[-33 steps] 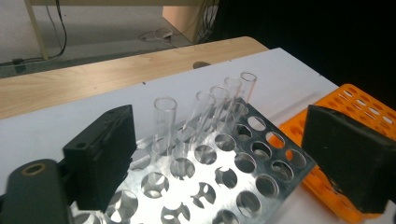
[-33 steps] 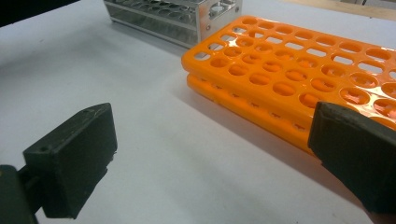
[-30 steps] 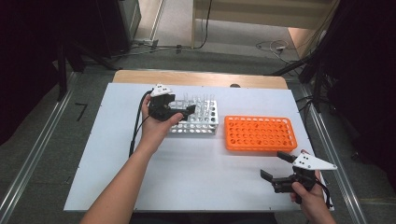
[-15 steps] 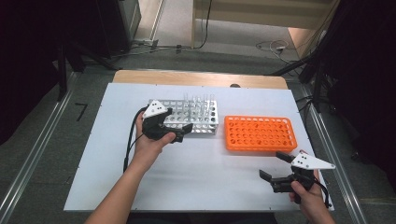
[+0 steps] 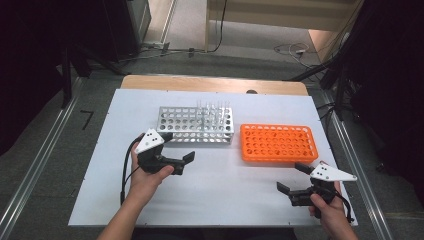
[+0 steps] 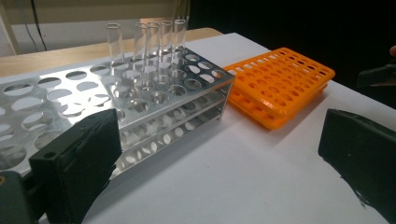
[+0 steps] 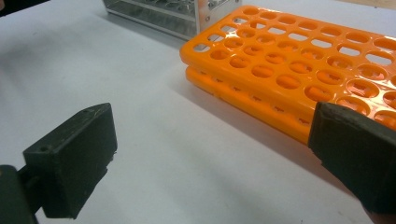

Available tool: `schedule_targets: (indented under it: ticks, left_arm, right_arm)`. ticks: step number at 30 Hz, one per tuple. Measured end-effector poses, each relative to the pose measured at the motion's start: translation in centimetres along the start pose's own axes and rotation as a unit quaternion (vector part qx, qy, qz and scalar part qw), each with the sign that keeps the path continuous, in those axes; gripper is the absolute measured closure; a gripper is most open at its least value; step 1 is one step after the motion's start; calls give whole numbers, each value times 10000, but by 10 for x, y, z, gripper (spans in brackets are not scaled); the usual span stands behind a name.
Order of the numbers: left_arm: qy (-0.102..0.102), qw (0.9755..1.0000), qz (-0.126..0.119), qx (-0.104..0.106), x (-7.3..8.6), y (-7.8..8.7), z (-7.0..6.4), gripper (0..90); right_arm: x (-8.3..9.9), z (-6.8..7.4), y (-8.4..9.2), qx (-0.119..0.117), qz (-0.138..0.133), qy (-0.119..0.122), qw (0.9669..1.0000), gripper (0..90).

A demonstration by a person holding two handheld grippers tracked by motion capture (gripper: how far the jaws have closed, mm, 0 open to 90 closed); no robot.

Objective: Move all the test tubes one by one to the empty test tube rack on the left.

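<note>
a white table top sits on a grey floor, with a strip of bare wood along its far edge and metal rails running down either side. the near half of the table is bare, so both hands have open room there, and the near edge lies just behind them. the left gripper hovers over the table just in front of the metal rack, its jaws spread wide with nothing between them; in the left gripper view the rack's near corner lies right past the left jaw. the right gripper is low near the table's right front corner, close to the right edge, its jaws also wide apart and empty, aimed toward the orange rack. the metal rack lies with its long side running left to right across the middle of the table, and the clear glass tubes stand upright in a short row in its far right holes, open mouths up. the orange rack lies flat just to the right of the metal one, long side also left to right, a narrow gap between the two, its holes empty as far as the views show. it lies between the right gripper and the tubes, while the metal rack's empty front rows lie between the left gripper and the tubes.
</note>
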State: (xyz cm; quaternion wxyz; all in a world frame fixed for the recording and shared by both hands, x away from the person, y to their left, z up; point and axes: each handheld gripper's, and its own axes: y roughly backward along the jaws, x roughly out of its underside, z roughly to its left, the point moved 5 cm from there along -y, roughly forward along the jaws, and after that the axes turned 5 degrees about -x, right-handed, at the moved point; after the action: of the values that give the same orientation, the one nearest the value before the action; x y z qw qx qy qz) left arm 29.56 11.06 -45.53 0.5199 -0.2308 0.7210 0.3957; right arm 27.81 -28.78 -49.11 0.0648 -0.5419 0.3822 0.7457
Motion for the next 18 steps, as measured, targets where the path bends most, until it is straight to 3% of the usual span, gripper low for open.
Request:
schedule_targets:
  ticks: [7, 10, 15, 18]
  left_arm:
    - [-51, 9999, -103, -52, 8, 24, 0, 0]
    - [50, 9998, -160, -63, 12, 35, 2, 0]
    - [-11, 9998, -132, -129, 24, 50, 5, 0]
    - [63, 9997, -183, -161, 30, 60, 9, 0]
  right_arm:
    - [0, 0, 0, 9, 8, 14, 10000, 0]
    - [1, -1, 0, 35, 18, -4, 10000, 0]
    - [2, -1, 0, 58, 14, -25, 10000, 0]
    - [2, -3, 0, 76, 13, -17, 10000, 0]
